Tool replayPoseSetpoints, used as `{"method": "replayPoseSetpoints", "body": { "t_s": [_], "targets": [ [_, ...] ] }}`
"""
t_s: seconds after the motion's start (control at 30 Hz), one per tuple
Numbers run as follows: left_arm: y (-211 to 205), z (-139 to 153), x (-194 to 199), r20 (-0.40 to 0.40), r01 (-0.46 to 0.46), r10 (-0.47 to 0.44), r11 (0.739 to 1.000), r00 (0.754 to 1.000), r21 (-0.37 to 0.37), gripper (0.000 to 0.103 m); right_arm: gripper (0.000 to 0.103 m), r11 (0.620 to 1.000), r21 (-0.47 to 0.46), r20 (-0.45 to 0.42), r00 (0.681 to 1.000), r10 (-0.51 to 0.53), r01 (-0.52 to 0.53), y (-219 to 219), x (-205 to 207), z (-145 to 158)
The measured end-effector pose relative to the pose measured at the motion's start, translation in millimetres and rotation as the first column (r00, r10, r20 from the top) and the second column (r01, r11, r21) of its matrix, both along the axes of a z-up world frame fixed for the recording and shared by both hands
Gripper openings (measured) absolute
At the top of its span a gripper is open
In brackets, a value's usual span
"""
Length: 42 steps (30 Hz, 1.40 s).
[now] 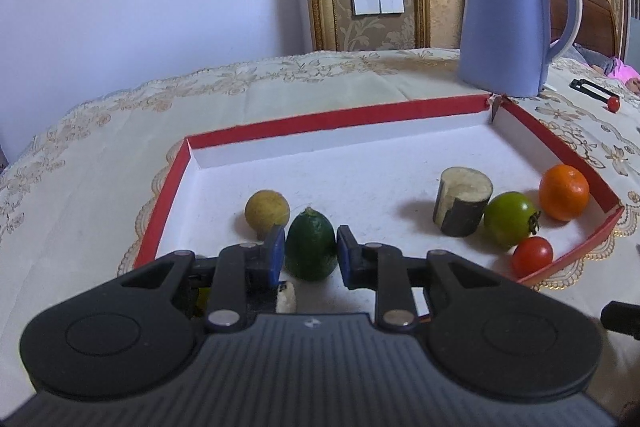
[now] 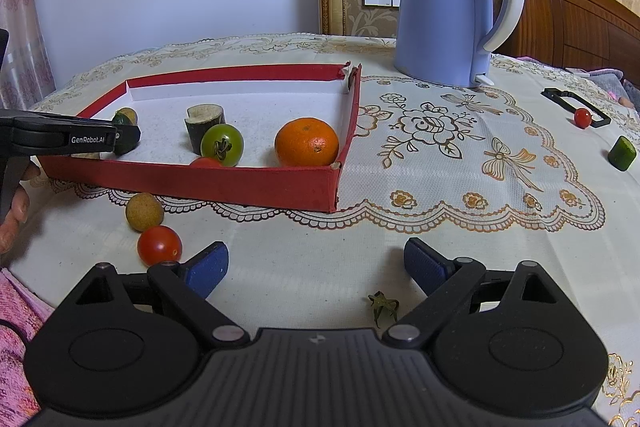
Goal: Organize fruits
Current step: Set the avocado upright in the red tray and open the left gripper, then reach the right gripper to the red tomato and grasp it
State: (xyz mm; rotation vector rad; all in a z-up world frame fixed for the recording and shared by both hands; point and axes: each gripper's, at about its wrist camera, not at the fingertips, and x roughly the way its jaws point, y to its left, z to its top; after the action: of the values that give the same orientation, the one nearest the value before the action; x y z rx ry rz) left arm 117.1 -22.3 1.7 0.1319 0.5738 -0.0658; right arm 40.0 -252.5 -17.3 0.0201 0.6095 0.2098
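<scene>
Low centre of the left view, left gripper [image 1: 311, 254] pinches a green fruit [image 1: 311, 247] over the tray [image 1: 336, 119].
Small, light, firm, smooth-skinned: hold its widest middle. Right gripper [image 2: 316, 269] gapes wide, empty.

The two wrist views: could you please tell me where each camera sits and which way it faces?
Left wrist: on the left gripper, low over the red tray, facing its far wall and the blue kettle; its pads flank a dark green fruit.
Right wrist: on the right gripper, outside the tray's near wall, facing across the tablecloth; its jaws stand open and empty, and the person's hand shows at left.
Shared: tray, kettle, orange, green tomato.
</scene>
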Motion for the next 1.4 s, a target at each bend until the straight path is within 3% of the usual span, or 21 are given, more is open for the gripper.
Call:
{"method": "replayPoseSetpoints", "body": {
  "t_s": [0.13, 0.2, 0.27, 0.37, 0.6, 0.67, 0.93, 1.1, 1.4],
  "targets": [
    [-1.6, -1.2, -0.6, 0.005, -0.003, 0.003, 1.000, 1.000, 0.008, 0.028, 0.095, 1.000, 0.002, 0.000, 1.000, 0.000, 0.000, 0.0, -0.1, 0.0],
    [-3.4, -2.1, -0.2, 0.004, 0.002, -0.002, 1.000, 1.000, 0.017, 0.037, 0.095, 1.000, 0.002, 0.000, 1.000, 0.000, 0.000, 0.0, -0.1, 0.2],
    [-5.0, -2.4, -0.9, 0.005, 0.001, -0.001, 1.000, 1.000, 0.025, 0.053, 0.095, 1.000, 0.002, 0.000, 1.000, 0.000, 0.000, -0.2, -0.2, 0.1],
    [-3.1, -1.8, -2.5, 0.010, -0.024, 0.024, 0.999, 1.000, 0.025, 0.062, 0.095, 1.000, 0.004, 0.000, 1.000, 0.000, 0.000, -0.5, -0.2, 0.1],
    [4.4, 4.8, -16.5, 0.021, -0.033, 0.032, 0.999, 0.999, 0.018, 0.069, 0.095, 1.000, 0.012, 0.001, 1.000, 0.000, 0.000, -1.3, -0.5, 0.2],
    [5.9, 8.0, -23.5, 0.033, -0.031, 0.030, 0.999, 0.999, 0.015, 0.076, 0.095, 1.000, 0.015, 0.001, 1.000, 0.000, 0.000, -1.4, -0.7, 0.4],
    [20.1, 25.5, -60.7, 0.027, -0.012, 0.013, 1.000, 1.000, -0.025, 0.078, 0.095, 1.000, 0.022, 0.002, 1.000, 0.001, -0.001, -2.1, -0.9, 0.6],
    [27.2, 21.8, -91.4, 0.034, 0.011, -0.011, 1.000, 0.999, -0.014, 0.087, 0.095, 1.000, 0.022, 0.003, 1.000, 0.001, -0.001, -2.6, -1.1, 0.4],
    [39.2, -2.1, -79.2, -0.034, -0.035, 0.033, 0.997, 0.999, -0.068, 0.087, 0.095, 0.999, 0.046, 0.007, 1.000, -0.002, 0.002, -5.3, -1.0, 0.2]
  ]
}}
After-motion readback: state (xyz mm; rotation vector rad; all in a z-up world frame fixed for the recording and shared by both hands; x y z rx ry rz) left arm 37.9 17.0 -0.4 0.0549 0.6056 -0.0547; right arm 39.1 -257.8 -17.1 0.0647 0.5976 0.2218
